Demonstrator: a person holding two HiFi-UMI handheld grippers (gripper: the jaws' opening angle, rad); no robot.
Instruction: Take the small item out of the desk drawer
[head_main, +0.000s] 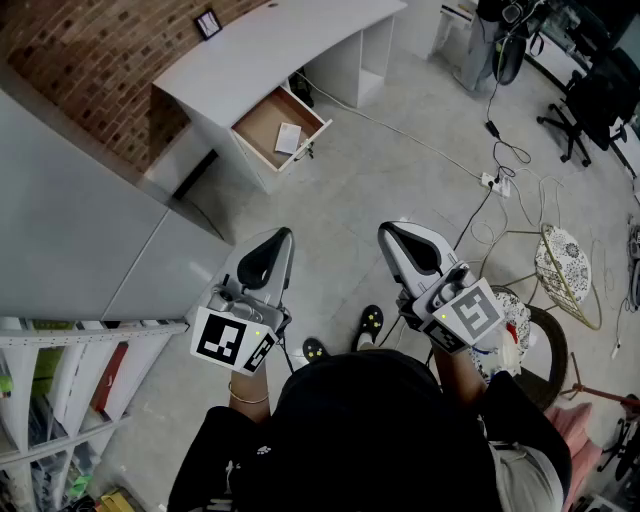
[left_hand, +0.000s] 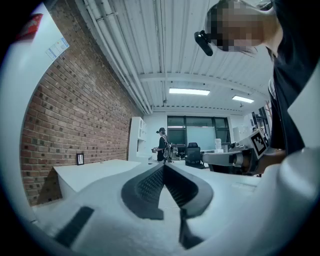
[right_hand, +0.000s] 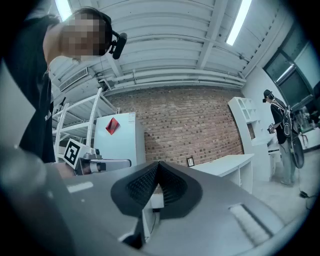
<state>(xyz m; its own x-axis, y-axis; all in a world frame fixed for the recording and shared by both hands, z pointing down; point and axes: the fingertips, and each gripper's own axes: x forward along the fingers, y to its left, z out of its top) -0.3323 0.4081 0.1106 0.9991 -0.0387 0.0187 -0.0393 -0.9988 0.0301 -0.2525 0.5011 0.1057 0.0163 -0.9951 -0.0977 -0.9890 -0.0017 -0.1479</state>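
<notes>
In the head view a white desk stands far ahead by the brick wall, its wooden drawer pulled open. A small white item lies inside the drawer. My left gripper and right gripper are held side by side in front of the person, well short of the desk. Both are shut with nothing between the jaws. In the left gripper view the left gripper shows closed tips, with the desk at left. The right gripper also shows closed tips, the desk beyond.
A grey cabinet and a white shelf rack stand at my left. Cables and a power strip lie on the floor at right, near a patterned chair and office chairs. Another person stands far off.
</notes>
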